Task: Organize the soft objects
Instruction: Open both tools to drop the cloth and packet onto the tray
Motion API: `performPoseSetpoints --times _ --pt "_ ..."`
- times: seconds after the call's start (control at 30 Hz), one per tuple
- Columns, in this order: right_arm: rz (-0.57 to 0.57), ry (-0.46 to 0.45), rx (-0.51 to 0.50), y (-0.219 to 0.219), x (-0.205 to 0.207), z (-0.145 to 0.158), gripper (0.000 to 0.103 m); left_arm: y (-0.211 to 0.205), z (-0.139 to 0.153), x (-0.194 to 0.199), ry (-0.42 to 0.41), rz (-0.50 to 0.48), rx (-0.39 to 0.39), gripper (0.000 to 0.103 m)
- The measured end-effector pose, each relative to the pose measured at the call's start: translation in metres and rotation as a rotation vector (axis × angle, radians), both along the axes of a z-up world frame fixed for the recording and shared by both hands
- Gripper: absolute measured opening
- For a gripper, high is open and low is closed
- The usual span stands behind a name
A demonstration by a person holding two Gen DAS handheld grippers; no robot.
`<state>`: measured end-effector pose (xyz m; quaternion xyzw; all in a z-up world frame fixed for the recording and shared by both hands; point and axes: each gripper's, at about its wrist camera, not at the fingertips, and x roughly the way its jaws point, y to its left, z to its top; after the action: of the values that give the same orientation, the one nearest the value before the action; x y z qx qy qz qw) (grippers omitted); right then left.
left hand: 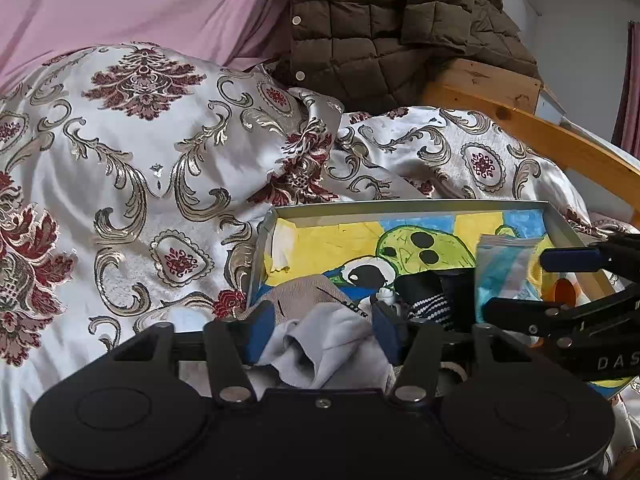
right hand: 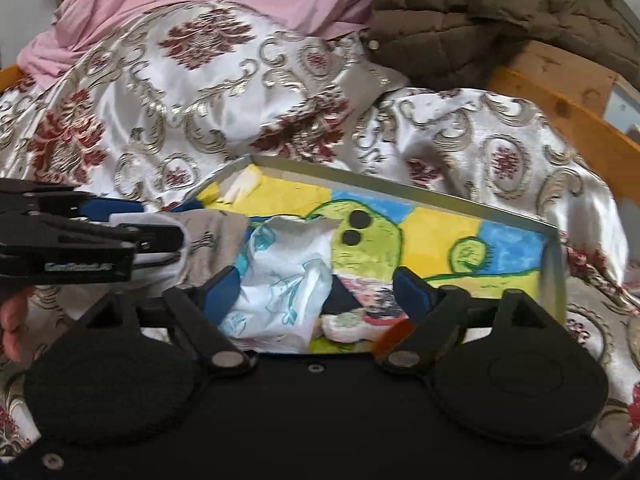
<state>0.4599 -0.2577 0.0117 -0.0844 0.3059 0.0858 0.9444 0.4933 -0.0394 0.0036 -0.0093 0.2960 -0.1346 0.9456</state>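
Observation:
A shallow box (left hand: 400, 205) with a painted yellow, blue and green bottom lies on the bed. My left gripper (left hand: 323, 326) is open at the box's near left corner, and a grey sock (left hand: 320, 344) lies loosely bunched between its blue pads. A dark striped sock (left hand: 430, 300) lies just right of it. My right gripper (right hand: 316, 292) is open over the box (right hand: 400, 192); a crumpled white plastic bag with blue print (right hand: 280, 280) rests between its fingers, clear of the right one. In the other view each gripper shows from the side: right gripper (left hand: 516, 284), left gripper (right hand: 160, 222).
A white satin bedspread with red and gold ornaments (left hand: 140, 140) covers the bed in folds around the box. A brown quilted jacket (left hand: 380, 20) and pink cloth (left hand: 140, 0) lie behind. The wooden bed frame (left hand: 540, 128) curves along the right. A hand (right hand: 12, 320) shows at the left edge.

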Motion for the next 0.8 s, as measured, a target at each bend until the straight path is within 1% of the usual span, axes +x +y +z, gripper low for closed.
performPoseSetpoints --times 0.03,0.17,0.27,0.33,0.5,0.7,0.8 --pt "-0.012 -0.002 0.003 -0.003 0.0 0.001 0.081 0.0 0.001 -0.001 -0.001 0.002 0.0 0.06" --pt "-0.049 -0.008 0.001 -0.014 -0.004 0.004 0.083 -0.002 0.009 -0.004 -0.01 0.013 -0.002 0.068" --pt "-0.069 -0.006 0.0 -0.021 -0.009 0.005 0.089 -0.004 0.015 -0.008 -0.018 0.019 -0.005 0.073" --pt "-0.08 -0.004 0.005 -0.025 -0.013 0.007 0.096 -0.006 0.019 -0.013 -0.024 0.025 -0.014 0.076" --pt "-0.111 -0.024 0.005 -0.03 -0.025 0.013 0.102 -0.012 0.028 -0.027 -0.046 0.029 0.0 0.083" --pt "-0.135 -0.037 0.014 -0.037 -0.042 0.024 0.102 -0.011 0.044 -0.045 -0.075 0.047 -0.011 0.093" --pt "-0.142 -0.05 0.03 -0.04 -0.054 0.033 0.102 -0.011 0.052 -0.056 -0.095 0.05 -0.007 0.097"
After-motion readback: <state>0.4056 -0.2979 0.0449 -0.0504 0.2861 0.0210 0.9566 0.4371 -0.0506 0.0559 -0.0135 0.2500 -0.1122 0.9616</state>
